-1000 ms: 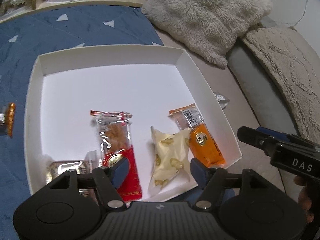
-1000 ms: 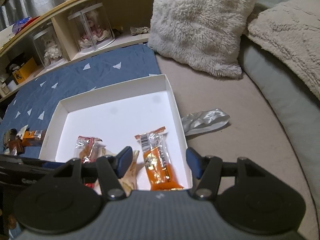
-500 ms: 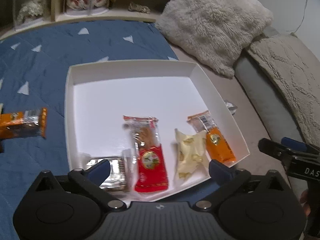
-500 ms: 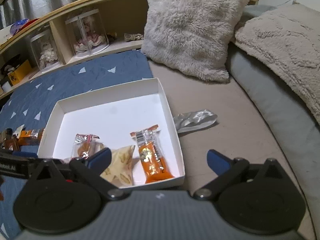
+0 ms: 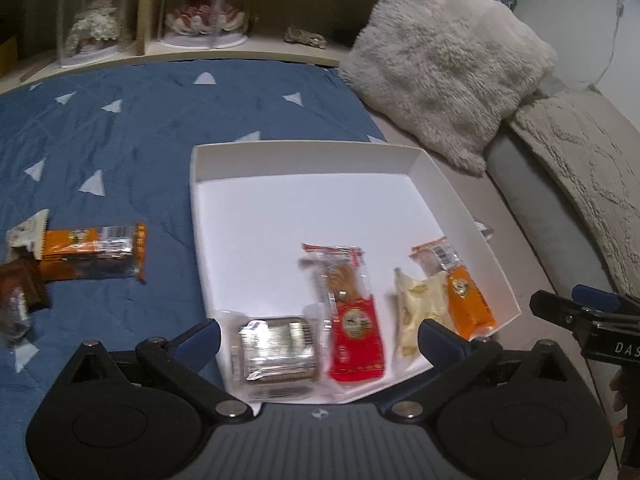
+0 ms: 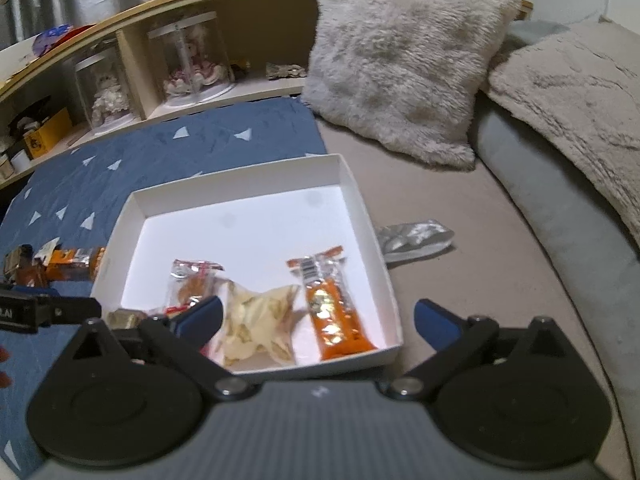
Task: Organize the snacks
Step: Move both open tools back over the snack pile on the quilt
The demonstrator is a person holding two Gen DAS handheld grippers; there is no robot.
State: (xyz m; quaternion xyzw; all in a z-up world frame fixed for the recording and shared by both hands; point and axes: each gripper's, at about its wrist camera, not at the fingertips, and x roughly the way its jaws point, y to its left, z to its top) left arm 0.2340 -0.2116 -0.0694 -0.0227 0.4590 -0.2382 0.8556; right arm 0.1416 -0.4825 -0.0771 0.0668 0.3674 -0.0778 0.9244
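Both claws gape empty: left gripper (image 5: 320, 332) hovers above the silver packet (image 5: 276, 350) in the white box (image 5: 304, 160); right gripper (image 6: 316, 316) above the pale chip bag (image 6: 260, 322).

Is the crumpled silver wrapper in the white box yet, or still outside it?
Outside. The crumpled silver wrapper lies on the beige cushion just right of the shallow white cardboard box.

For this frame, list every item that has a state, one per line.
Left gripper: open, empty.
Right gripper: open, empty.
White cardboard box: lidless, four snacks inside.
Silver foil snack: in box.
Orange wrapped bar: outside, on blue quilt.
Silver foil pouch: outside, right of box.
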